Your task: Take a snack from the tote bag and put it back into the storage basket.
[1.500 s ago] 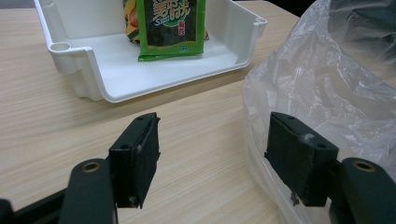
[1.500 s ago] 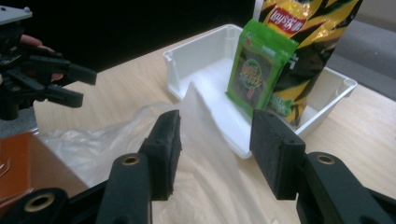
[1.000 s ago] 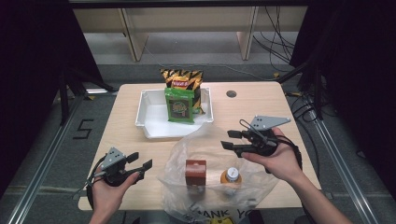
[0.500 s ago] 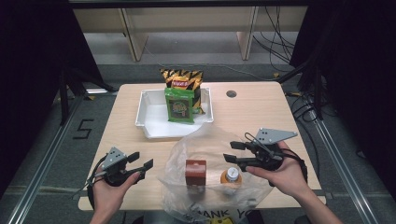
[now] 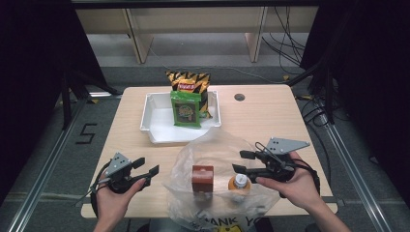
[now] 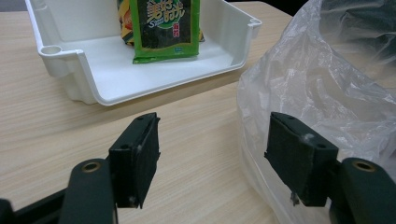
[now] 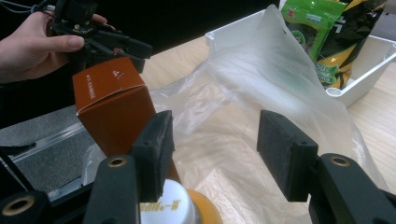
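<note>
The left gripper [image 5: 146, 173] rests low over the near left part of the table [image 5: 270, 116], held in the person's left hand [image 5: 113, 203]. Its jaws stand apart with bare wood between them, and they grip nothing. In the left gripper view the right-hand pad [image 6: 299, 156] sits just beside the wall of the clear plastic bag [image 6: 322, 93]; whether it touches the film I cannot tell. Ahead of the jaws, a little to their left, lies the white tray [image 6: 88, 91], with a green packet [image 6: 166, 28] leaning inside it against a yellow and black snack bag [image 5: 188, 84] behind.

To the right of this gripper, between the two hands, the plastic bag [image 5: 217, 159] spreads over the near edge of the table. Inside it stand a brown box [image 5: 202, 178] and, just to its right, an orange bottle with a white cap [image 5: 238, 183].

The right gripper [image 5: 241, 162] hangs at the bag's right side, held in the right hand [image 5: 295, 186], its tips pointing left over the film. Its jaws have just been opening and now stand wide, pressing on nothing. In the right gripper view the bag's film lies between and beyond the pads, the brown box [image 7: 114, 107] rises just beyond the left pad [image 7: 156, 151], and the bottle [image 7: 170, 205] sits just below the jaws.
</note>
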The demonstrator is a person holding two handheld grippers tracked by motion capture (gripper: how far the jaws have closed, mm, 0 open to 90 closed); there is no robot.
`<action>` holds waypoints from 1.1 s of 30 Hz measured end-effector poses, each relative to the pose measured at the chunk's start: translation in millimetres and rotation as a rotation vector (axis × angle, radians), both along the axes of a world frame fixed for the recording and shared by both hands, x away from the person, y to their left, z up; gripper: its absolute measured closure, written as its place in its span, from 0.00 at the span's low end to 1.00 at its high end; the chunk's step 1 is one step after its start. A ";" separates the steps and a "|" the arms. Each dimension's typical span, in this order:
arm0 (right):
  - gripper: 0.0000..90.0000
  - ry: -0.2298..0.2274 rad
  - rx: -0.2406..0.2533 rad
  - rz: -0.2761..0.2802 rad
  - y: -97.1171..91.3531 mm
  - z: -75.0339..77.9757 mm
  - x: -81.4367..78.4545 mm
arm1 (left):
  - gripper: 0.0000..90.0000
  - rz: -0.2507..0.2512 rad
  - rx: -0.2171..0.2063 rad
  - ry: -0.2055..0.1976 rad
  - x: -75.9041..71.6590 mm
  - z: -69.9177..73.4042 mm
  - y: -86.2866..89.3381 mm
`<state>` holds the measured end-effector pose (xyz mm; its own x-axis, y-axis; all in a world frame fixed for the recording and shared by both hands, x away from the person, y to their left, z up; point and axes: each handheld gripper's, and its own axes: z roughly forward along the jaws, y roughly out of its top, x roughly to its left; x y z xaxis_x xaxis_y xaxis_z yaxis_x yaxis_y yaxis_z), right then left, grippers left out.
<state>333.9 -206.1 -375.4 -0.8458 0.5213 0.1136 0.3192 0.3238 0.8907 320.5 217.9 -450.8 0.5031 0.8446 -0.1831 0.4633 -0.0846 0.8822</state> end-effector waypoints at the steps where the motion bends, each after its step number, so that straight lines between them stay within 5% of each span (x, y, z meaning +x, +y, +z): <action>1: 0.51 0.000 -0.012 0.008 -1.7 0.9 0.0 | 0.38 0.003 0.000 0.001 0.2 -0.4 0.1; 4: 0.51 0.036 0.000 0.003 -3.5 1.9 -2.2 | 0.38 -0.001 -0.001 0.001 0.8 -0.7 0.6; 5: 0.51 0.002 0.001 -0.004 -4.1 1.1 -1.3 | 0.38 0.003 -0.002 0.000 0.6 -0.6 0.3; 7: 0.51 0.029 0.012 0.007 -4.3 1.2 -3.2 | 0.38 0.007 0.001 0.003 -0.1 -0.1 0.1; 12: 0.51 0.008 0.000 0.022 -5.7 -0.4 -4.5 | 0.38 0.001 -0.006 0.002 0.2 -0.6 -0.8; 13: 0.51 0.045 0.018 0.017 -3.9 -1.7 -7.1 | 0.38 0.004 -0.001 0.003 -0.4 0.0 -1.1; 15: 0.51 0.010 0.004 0.026 -5.2 -3.3 -7.1 | 0.38 -0.002 0.003 -0.001 -1.3 0.2 -1.2; 16: 0.52 0.043 0.009 0.031 -4.0 -4.3 -9.2 | 0.38 -0.005 -0.003 -0.004 -1.5 0.0 -1.2; 17: 0.52 0.006 -0.004 0.039 -4.7 -5.1 -7.8 | 0.38 -0.002 0.004 -0.004 -2.2 0.6 -0.9; 28: 0.52 0.013 -0.030 0.061 2.2 -12.2 -17.0 | 0.38 -0.006 0.001 -0.011 -3.7 2.4 -1.4; 33: 0.49 0.073 -0.018 0.083 3.7 -20.4 -22.0 | 0.38 -0.008 0.003 -0.010 -3.3 2.1 -1.7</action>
